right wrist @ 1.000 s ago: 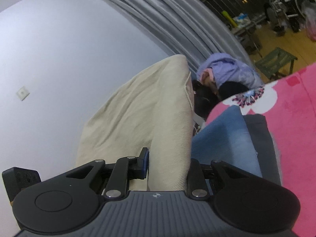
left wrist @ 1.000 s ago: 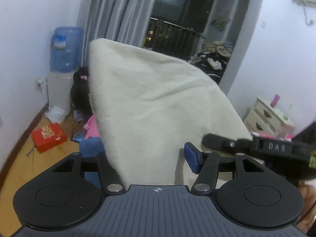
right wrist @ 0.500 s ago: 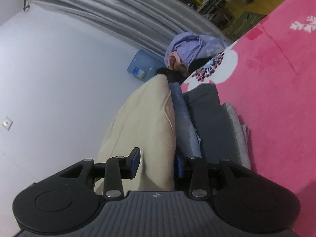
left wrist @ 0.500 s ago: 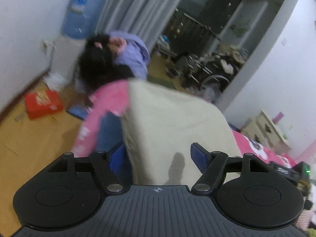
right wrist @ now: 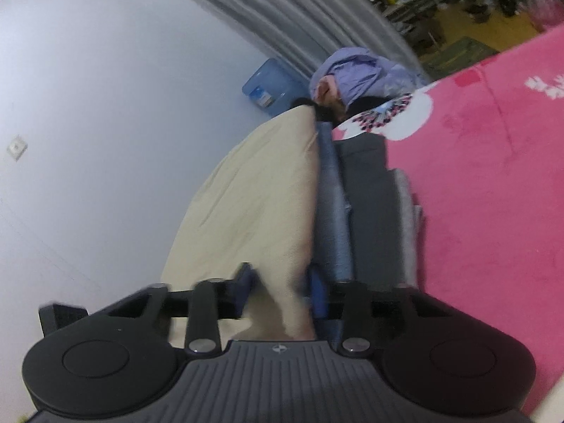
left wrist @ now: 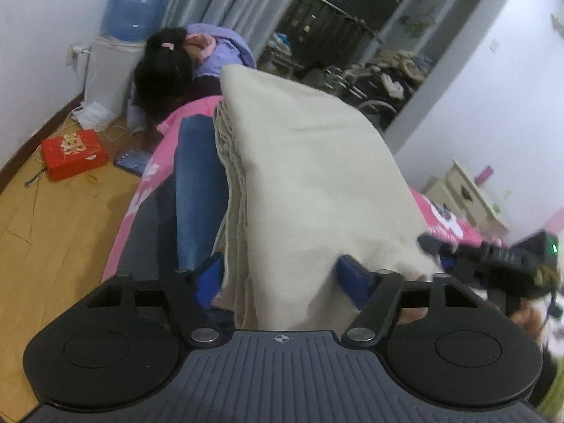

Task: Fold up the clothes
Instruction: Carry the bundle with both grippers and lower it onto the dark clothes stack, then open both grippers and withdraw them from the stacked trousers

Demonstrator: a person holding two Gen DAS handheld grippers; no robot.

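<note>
Cream cloth (left wrist: 310, 183), folded into several layers, runs out from between the fingers of both tools: the left gripper (left wrist: 278, 278) has its blue pads spread wide with the bundle's edge lying between them, seemingly not pinched, and the right gripper (right wrist: 280, 289) has its pads set narrowly apart around the cloth's near corner, though blur hides whether they bite. From the left camera the bundle stretches toward 12 o'clock and sits on a stack, with folded jeans (left wrist: 197, 190) at 10 o'clock beneath it and a grey garment (right wrist: 370, 208) under those, at 1 o'clock in the right view. I judge this piece as good as folded and laid on the pile, with letting go or smoothing left; whether more clothes wait, nothing here shows. Beyond lies a pink blanket (right wrist: 493, 183) with a white flower print covering the bed. Further out, at 10 o'clock, a red box (left wrist: 72, 153) sits on the wood floor (left wrist: 46, 232); a water bottle (left wrist: 139, 1) stands at 11 o'clock beside grey curtains (left wrist: 225, 3), and a pale dresser (left wrist: 465, 197) at 2 o'clock.
</note>
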